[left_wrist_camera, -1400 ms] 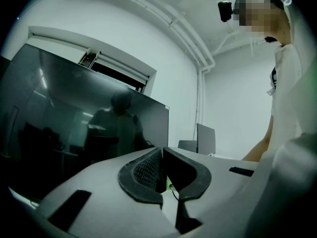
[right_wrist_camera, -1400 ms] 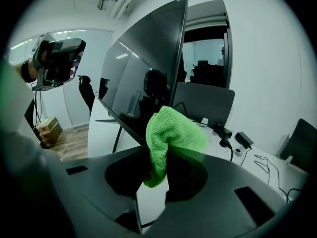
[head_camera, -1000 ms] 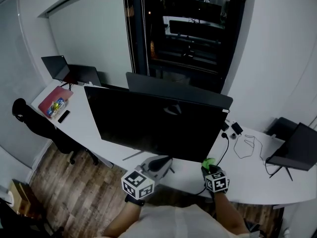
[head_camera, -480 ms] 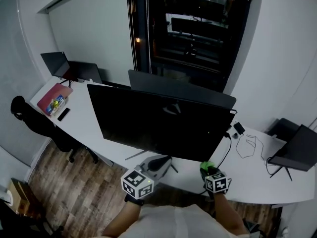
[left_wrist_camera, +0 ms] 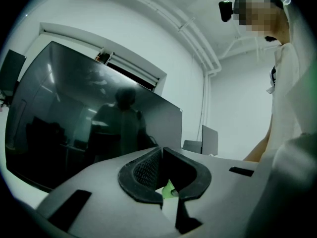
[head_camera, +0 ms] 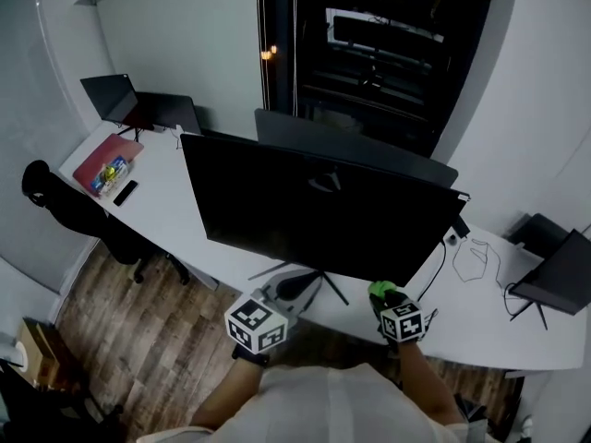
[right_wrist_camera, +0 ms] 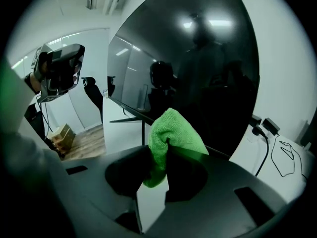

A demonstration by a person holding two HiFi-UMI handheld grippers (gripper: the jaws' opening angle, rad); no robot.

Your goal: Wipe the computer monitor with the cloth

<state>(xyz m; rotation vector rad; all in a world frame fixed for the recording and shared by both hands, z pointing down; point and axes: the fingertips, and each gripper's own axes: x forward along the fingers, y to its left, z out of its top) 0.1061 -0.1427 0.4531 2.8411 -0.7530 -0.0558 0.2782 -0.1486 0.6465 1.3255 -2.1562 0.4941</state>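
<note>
Green microfibre, nubbly and soft, bunched up out of my right tongs (right_wrist_camera: 161, 157). Their jaws were pinched tight on the cloth (right_wrist_camera: 171, 133), so a rounded tuft stood proud of the tips and a tail hung below. The monitor (head_camera: 314, 215) stood on the white desk (head_camera: 166, 220) just beyond. Its glossy black panel was a wide flat slab with its long axis running left to right across the desk, carried on a thin-legged stand (head_camera: 332, 289). From the right tongs the screen lay ahead and mostly to the left. The cloth sat near the panel's lower right corner and, as far as I could judge, was not yet touching the glass, so I reckoned the wipe would have to travel up and leftward along that long axis. My left tongs (left_wrist_camera: 161, 170) had their dark ribbed pads pressed together on nothing and hung near the bottom edge by the stand, nearer the panel's middle. The right hand was the one that carried the cloth and sat close to the glass. A thin black cable (right_wrist_camera: 268, 155) trailed over the desk off to the right, and a second monitor (head_camera: 360, 155) stood just behind the first.
</note>
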